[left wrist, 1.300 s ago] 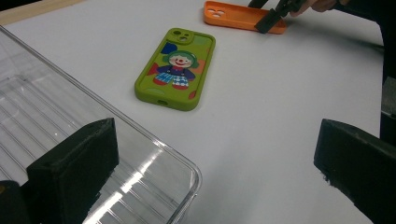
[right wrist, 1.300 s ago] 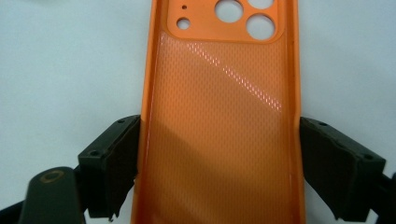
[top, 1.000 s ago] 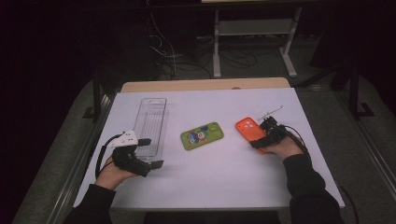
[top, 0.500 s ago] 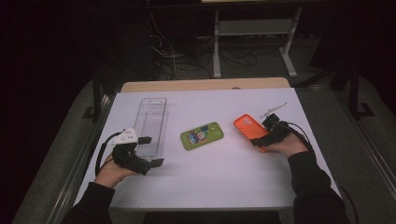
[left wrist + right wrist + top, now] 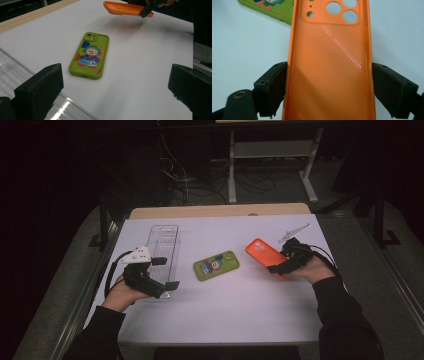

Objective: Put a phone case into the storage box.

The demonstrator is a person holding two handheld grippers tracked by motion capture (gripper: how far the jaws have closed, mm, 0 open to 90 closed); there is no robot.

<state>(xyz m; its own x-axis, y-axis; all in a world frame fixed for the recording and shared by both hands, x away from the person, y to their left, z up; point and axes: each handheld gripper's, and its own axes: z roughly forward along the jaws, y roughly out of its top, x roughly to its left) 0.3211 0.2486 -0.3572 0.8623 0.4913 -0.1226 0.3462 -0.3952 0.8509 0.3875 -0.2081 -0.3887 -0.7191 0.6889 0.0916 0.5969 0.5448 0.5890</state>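
Hidden and cut-off parts around the jaws

In the right gripper view, the near end of the orange phone case [image 5: 329, 65] runs out of the bottom edge below the jaws, and the green phone case [image 5: 270, 8] beyond them is cut by the top edge. In the left gripper view, the clear tray [image 5: 15, 72] passes behind the left-hand jaw and leaves the picture. In the high view, the print on the green case is too small to read.

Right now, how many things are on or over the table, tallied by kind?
Phone cases: 2, the orange phone case and the green phone case
Clear plastic trays: 1, the clear tray
Total: 3
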